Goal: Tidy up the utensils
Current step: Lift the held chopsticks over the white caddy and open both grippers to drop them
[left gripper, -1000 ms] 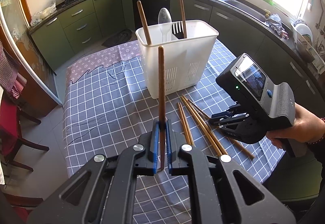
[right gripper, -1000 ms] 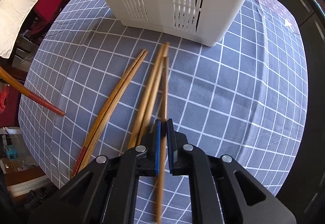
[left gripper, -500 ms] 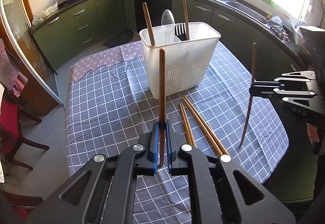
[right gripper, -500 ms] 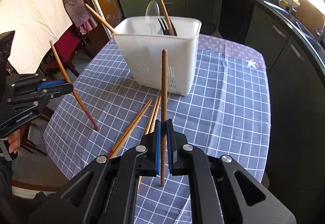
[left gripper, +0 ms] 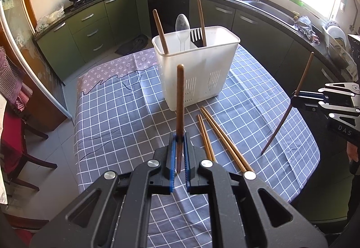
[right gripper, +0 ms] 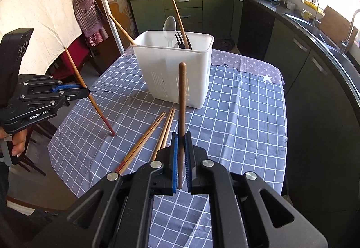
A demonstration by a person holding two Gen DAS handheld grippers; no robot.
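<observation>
A: Looking at the left claw [left gripper: 178, 143] first. Clenching a dark brown wooden chopstick [left gripper: 180, 99] between blue pads, gripping near its lower end, keeping it nearly upright above the bench under a blue-grey checked cloth [left gripper: 117, 117].

B: Seeing the same from the right wrist view: that left claw [right gripper: 84, 90] out at the left edge, gripping its chopstick [right gripper: 90, 92] mid-length, slanting it, red tip [right gripper: 112, 133] reaching down to about the cloth [right gripper: 236, 117]; touching or not, impossible to tell.

A: And the right claw [right gripper: 181, 141]?

B: Also clamped, pinching a second dark brown wooden chopstick [right gripper: 181, 99], standing it almost vertical in front of the white slotted plastic utensil caddy [right gripper: 180, 77].

A: Matching here: right claw [left gripper: 294, 96] at the right edge, holding its stick [left gripper: 290, 104] tilted, thin end pointing down toward the cloth's right edge.

B: Sitting where, that caddy?

A: Standing toward the far middle of the bench, the white caddy [left gripper: 198, 72] holding two upright brown chopsticks [left gripper: 160, 32], a translucent plastic spoon [left gripper: 182, 27] and a black fork [left gripper: 195, 35]. Which compartments, hard to tell.

B: Lying loose between claws and caddy: four light bamboo chopsticks [right gripper: 157, 135], fanning in two pairs on the cloth.

A: Same four [left gripper: 216, 135] here, lying just in front of the caddy, near it.
</observation>
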